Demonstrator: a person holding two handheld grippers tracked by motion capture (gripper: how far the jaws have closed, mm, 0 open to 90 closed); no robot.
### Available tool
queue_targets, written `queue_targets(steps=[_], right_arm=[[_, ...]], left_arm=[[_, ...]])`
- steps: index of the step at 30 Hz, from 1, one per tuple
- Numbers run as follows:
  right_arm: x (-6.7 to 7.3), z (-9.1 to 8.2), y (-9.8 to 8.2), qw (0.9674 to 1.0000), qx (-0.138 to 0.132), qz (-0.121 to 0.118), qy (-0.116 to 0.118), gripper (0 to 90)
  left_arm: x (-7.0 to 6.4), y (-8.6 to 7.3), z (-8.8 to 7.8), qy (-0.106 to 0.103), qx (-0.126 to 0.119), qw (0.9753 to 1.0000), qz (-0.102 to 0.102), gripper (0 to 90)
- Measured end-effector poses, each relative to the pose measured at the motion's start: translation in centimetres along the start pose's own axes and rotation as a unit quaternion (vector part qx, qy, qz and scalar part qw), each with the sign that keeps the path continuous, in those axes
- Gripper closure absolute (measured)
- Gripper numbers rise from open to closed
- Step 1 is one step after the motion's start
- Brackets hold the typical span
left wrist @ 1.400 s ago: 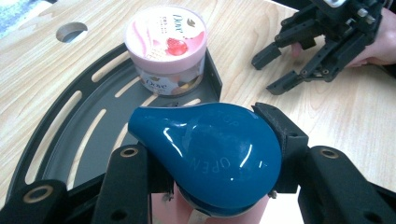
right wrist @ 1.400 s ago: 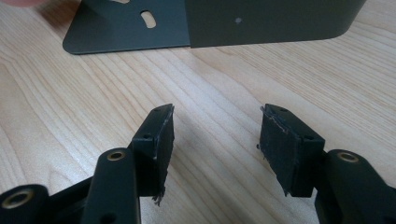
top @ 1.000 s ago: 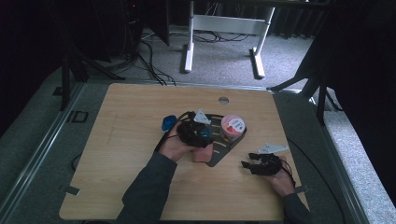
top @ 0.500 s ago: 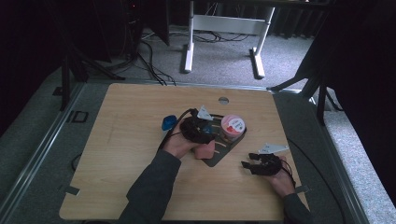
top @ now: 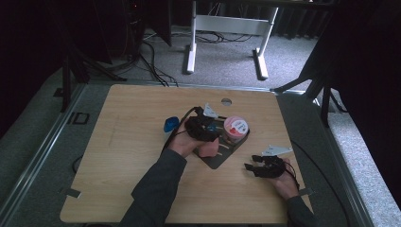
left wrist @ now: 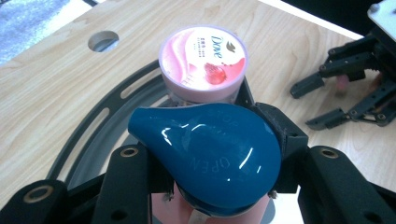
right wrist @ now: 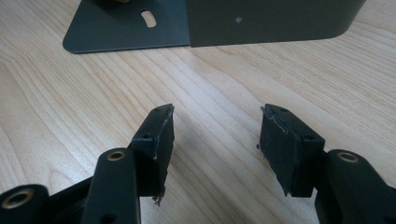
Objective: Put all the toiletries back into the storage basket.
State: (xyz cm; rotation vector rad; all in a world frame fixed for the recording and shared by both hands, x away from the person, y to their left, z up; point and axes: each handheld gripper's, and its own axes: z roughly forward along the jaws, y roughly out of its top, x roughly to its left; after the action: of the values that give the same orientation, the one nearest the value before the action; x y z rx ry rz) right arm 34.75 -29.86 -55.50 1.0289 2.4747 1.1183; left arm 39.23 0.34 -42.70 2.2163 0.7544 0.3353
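**Holding a bottle over the tray**

Resting near the table's (top: pixel 118 156) near right corner, the right gripper (top: pixel 253 166) had its jaws apart with nothing between them, only bare wood; it looked parked, out of the other hand's way. Nearer the middle of the table, the left gripper (top: pixel 208 126) had its jaws half closed on a pink bottle (left wrist: pixel 219 212) with a blue teardrop cap (left wrist: pixel 210 158), seemingly placing it on the dark tray (top: pixel 220 158), where the jar already stood. The bottle's body was mostly hidden under the cap and cut off at the picture's bottom edge, so whether it touched the tray could not be told. Just past it stood a pink-lidded jar (left wrist: pixel 203 60) on the tray's far end. Toward the left edge lay a blue thing (top: pixel 170 126), too small to name.
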Motion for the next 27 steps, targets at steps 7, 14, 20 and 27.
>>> queue_targets(steps=[7,14,20,27], right_arm=[[0.0,0.0,0.0,1.0,0.0,-0.001,0.0,44.4],[0.0,0.0,0.0,1.0,0.0,0.0,-0.001,44.5],[0.0,0.0,0.0,1.0,0.001,-0.002,-0.001,44.5],[0.0,0.0,0.0,1.0,0.001,-0.001,-0.001,44.4]], left_arm=[[0.3,0.5,0.4,0.006,-0.004,1.0,-0.004,53.2],[0.5,0.7,0.9,0.013,-0.006,0.9998,-0.014,53.2],[0.5,1.1,1.2,0.02,-0.01,0.9997,-0.014,53.2],[0.9,1.5,1.5,0.028,-0.014,0.9993,-0.023,53.3]])
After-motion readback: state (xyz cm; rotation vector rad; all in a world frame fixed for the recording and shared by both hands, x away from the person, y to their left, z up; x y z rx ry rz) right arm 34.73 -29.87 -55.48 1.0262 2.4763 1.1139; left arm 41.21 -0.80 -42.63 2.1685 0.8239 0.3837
